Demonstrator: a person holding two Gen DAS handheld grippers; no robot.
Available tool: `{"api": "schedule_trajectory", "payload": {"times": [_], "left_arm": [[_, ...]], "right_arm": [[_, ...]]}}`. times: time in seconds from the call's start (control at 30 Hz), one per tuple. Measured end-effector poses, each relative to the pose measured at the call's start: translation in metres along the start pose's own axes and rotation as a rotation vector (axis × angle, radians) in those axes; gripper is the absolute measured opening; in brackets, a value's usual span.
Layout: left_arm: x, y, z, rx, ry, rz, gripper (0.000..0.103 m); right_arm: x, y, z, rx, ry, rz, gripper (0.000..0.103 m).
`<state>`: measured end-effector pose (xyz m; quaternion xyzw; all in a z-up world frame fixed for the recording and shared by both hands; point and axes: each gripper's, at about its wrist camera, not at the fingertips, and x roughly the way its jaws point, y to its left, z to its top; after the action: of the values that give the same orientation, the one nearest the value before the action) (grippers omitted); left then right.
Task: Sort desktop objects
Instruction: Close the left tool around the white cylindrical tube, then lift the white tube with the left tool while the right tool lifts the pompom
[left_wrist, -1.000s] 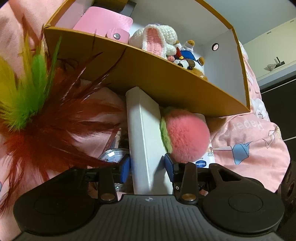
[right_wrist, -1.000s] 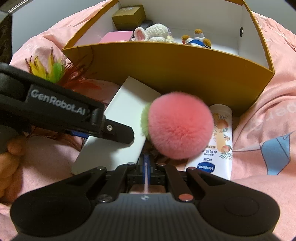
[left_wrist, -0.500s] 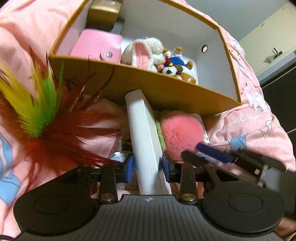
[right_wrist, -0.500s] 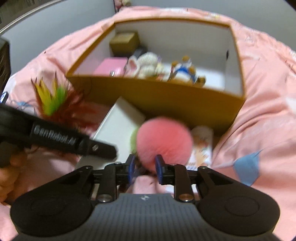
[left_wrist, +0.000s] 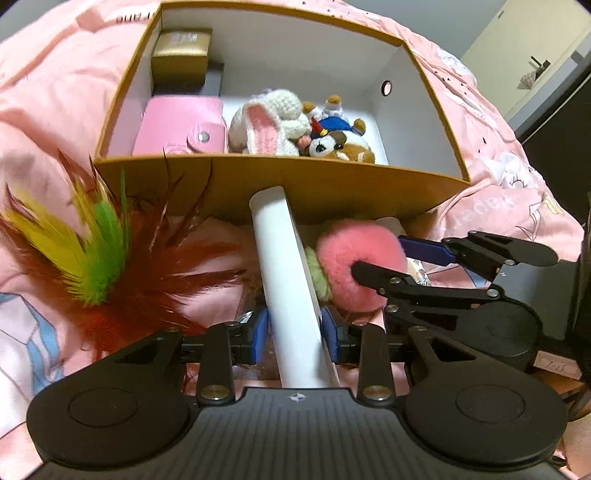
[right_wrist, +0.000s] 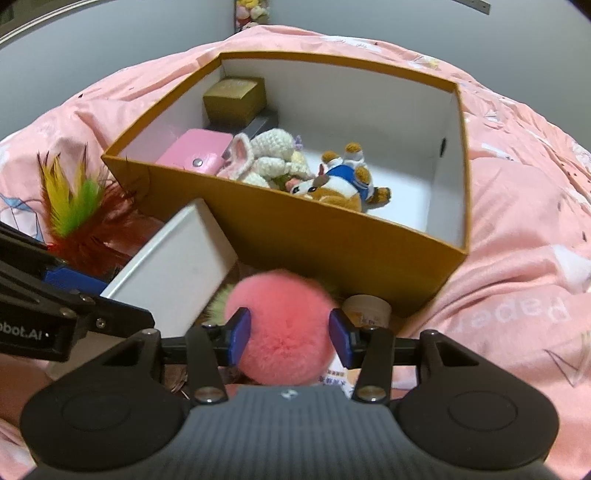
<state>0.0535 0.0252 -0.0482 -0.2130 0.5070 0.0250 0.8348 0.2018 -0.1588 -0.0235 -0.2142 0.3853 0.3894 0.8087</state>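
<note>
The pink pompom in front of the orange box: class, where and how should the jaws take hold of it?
Grip the pink pompom across its round middle, coming from above and the near side. It is soft and ball-shaped, so any diameter serves, but the white box crowds its left and the orange box stands behind it. The right gripper already straddles it, jaws opening.

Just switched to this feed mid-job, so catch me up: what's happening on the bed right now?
A person is sorting items into the open orange box with two handheld grippers. The left gripper is clamped on a flat white box, held on edge in front of the orange box. The right gripper has its jaws opening around the pink pompom. Plush toys, a pink wallet and a gold box already sit inside. A feather toy and a lotion tube remain outside.
</note>
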Motion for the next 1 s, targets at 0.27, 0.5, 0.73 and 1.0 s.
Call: {"api": "schedule_trajectory", "payload": {"times": [0.27, 0.5, 0.73, 1.0], "left_arm": [[0.016, 0.004, 0.006, -0.007, 0.035, -0.030, 0.038], [0.031, 0.005, 0.009, -0.010, 0.079, -0.042, 0.039], [0.037, 0.006, 0.010, -0.009, 0.098, -0.046, 0.039], [0.028, 0.006, 0.008, -0.004, 0.067, -0.061, 0.038]], "right_arm": [[0.027, -0.006, 0.001, 0.019, 0.048, 0.067, 0.050], [0.047, -0.007, -0.001, 0.021, 0.074, 0.104, 0.052], [0.060, -0.018, -0.005, 0.096, 0.064, 0.167, 0.049], [0.045, -0.019, -0.007, 0.114, 0.009, 0.187, 0.045]]}}
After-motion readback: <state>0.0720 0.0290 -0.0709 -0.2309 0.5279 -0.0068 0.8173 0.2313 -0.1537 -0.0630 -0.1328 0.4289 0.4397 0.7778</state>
